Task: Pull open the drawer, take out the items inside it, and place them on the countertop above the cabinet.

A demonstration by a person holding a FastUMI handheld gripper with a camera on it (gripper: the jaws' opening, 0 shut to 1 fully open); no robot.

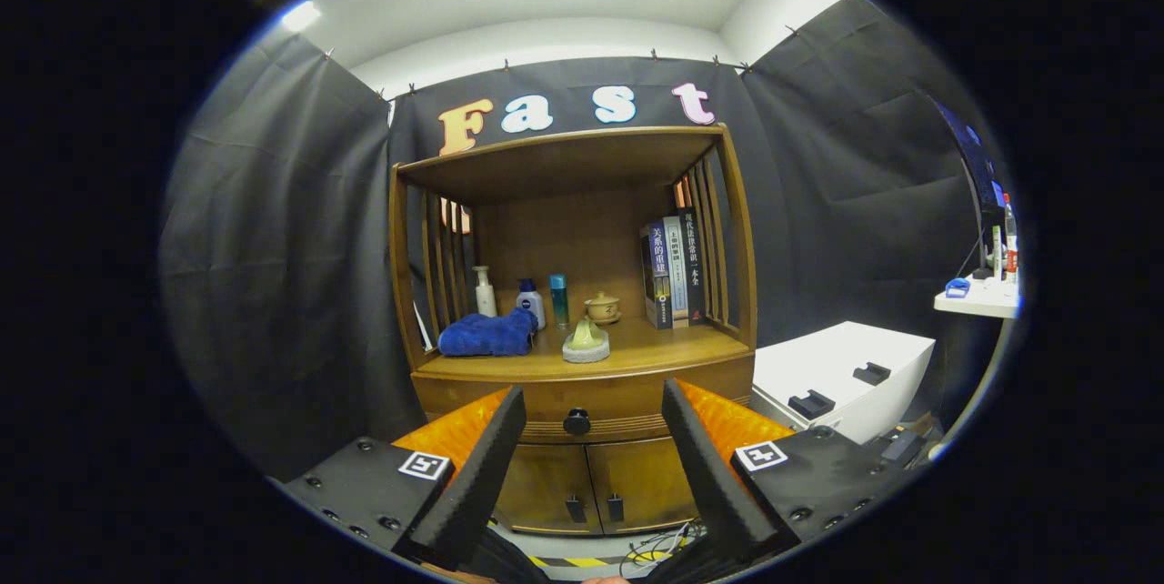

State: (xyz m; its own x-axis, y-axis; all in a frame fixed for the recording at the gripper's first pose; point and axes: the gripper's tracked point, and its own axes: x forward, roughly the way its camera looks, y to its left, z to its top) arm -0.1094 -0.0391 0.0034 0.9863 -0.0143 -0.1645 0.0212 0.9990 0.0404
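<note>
1. The wooden cabinet (582, 311) stands ahead against the booth wall, its counter (637, 352) carrying a blue towel (486, 336), bottles and books.
2. The tool (593, 411) is spread, touching nothing.
3. The drawer (582, 402) is closed, its dark knob (576, 422) between the fingers, beyond their tips.

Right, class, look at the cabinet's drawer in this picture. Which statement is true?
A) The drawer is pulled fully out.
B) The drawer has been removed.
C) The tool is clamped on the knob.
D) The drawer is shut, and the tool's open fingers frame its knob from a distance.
D: the drawer sits flush with the cabinet front, and its knob shows in the gap beyond the spread fingers of the tool, which touch nothing.
</note>
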